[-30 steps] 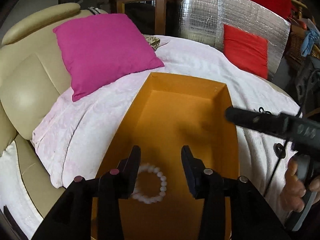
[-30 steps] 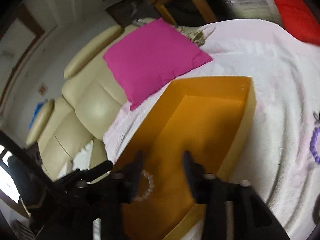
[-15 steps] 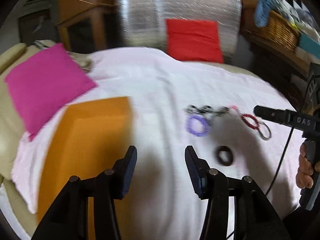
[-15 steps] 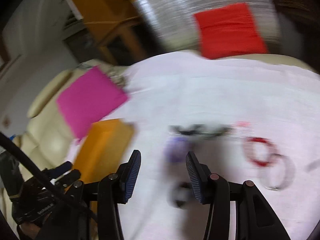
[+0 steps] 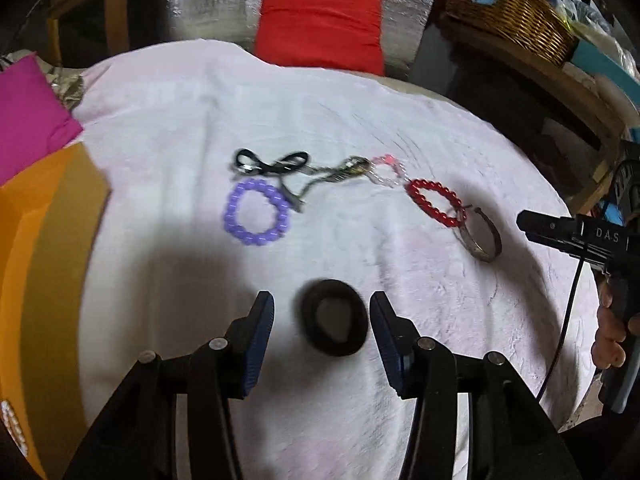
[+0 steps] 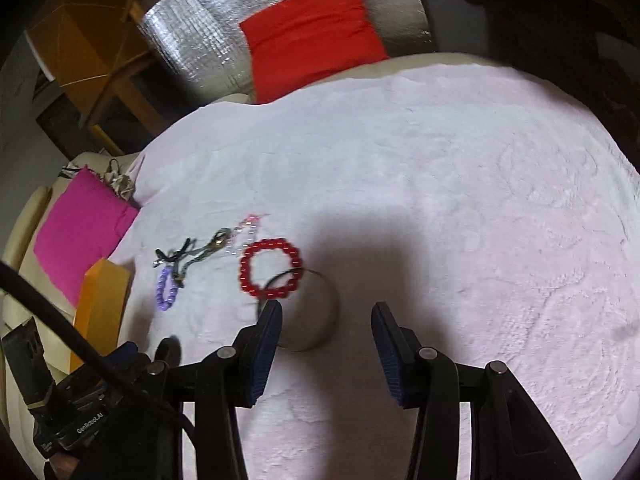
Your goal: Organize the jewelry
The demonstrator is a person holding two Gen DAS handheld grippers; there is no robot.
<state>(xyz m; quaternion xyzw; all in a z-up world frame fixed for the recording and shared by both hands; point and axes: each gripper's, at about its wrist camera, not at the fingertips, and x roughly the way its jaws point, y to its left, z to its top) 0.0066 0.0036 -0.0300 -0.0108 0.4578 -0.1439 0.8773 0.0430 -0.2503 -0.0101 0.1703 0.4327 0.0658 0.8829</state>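
Right now the black ring (image 5: 334, 328) lies flat on the pale pink bedspread (image 5: 360, 112), directly between the spread fingers of your left tool (image 5: 322, 330), which is released and touching nothing. Farther out and a little to the left sits the purple bead bracelet (image 5: 256, 214), with a black cord piece (image 5: 272, 162) just beyond it and a thin chain (image 5: 344, 172) trailing to the right from there. The red bead bracelet (image 5: 434, 202) lies to the far right of the ring, overlapping a metal bangle (image 5: 482, 236) on its near side.

At the left edge you have the orange box (image 5: 40, 240), and a white pearl bracelet (image 5: 12, 424) shows in its near corner.

Your right tool (image 6: 326, 338) is also released and empty; it hovers over the bedspread with the metal bangle (image 6: 316, 312) just ahead of its left finger and the red bead bracelet (image 6: 270, 268) just past that. In the left wrist view, your right tool (image 5: 560, 232) shows at the right edge, gripped by your right hand (image 5: 610, 344).

Beyond the bed, a red cushion (image 5: 320, 26) leans on a silver foil panel (image 5: 208, 0), a magenta pillow (image 5: 28, 116) lies far left, and a wicker basket (image 5: 516, 20) sits far right.
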